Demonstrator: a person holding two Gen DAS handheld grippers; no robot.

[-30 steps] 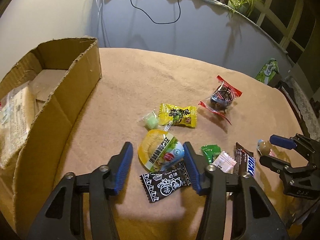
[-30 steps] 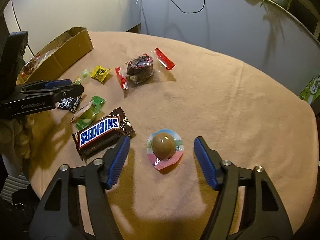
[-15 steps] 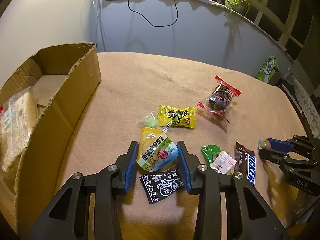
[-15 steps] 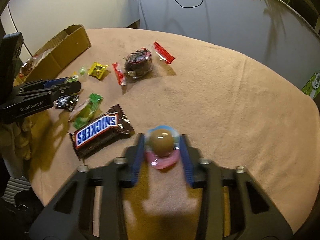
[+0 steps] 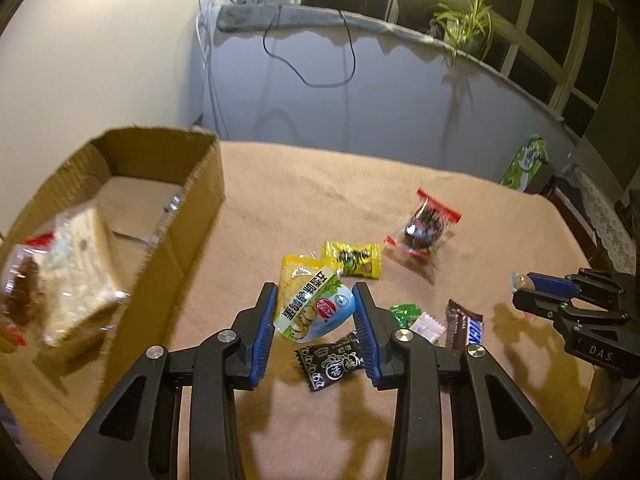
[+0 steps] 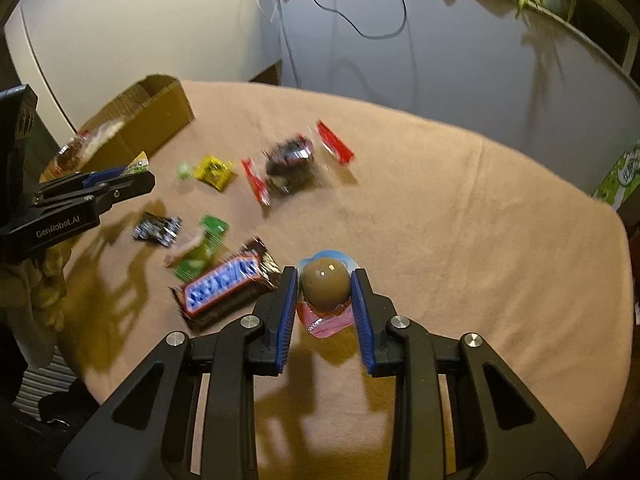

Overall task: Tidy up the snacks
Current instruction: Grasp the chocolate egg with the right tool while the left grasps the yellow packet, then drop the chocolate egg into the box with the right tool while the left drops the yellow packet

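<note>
My left gripper (image 5: 315, 300) is shut on a yellow, green and blue snack pouch (image 5: 310, 300) and holds it a little above the tan tablecloth. In the right wrist view my right gripper (image 6: 324, 284) is shut on a brown domed jelly cup (image 6: 324, 284) with a pink and blue rim, also lifted off the cloth. The cardboard box (image 5: 160, 216) stands at the left of the table, with clear-wrapped packets (image 5: 72, 272) inside. The left gripper (image 6: 120, 178) also shows at the left of the right wrist view, the right gripper (image 5: 528, 288) at the right of the left wrist view.
Loose on the cloth lie a Snickers bar (image 6: 228, 280), a black candy (image 5: 332, 360), a green candy (image 5: 404, 314), a white candy (image 5: 428, 326), a yellow candy (image 5: 354, 260) and a red-ended clear packet (image 5: 424, 228). A green carton (image 5: 524, 164) stands beyond the table's far right edge.
Both grippers went from open to shut, the left on the snack pouch and the right on the jelly cup. Both then rose, lifting their snacks off the cloth.
</note>
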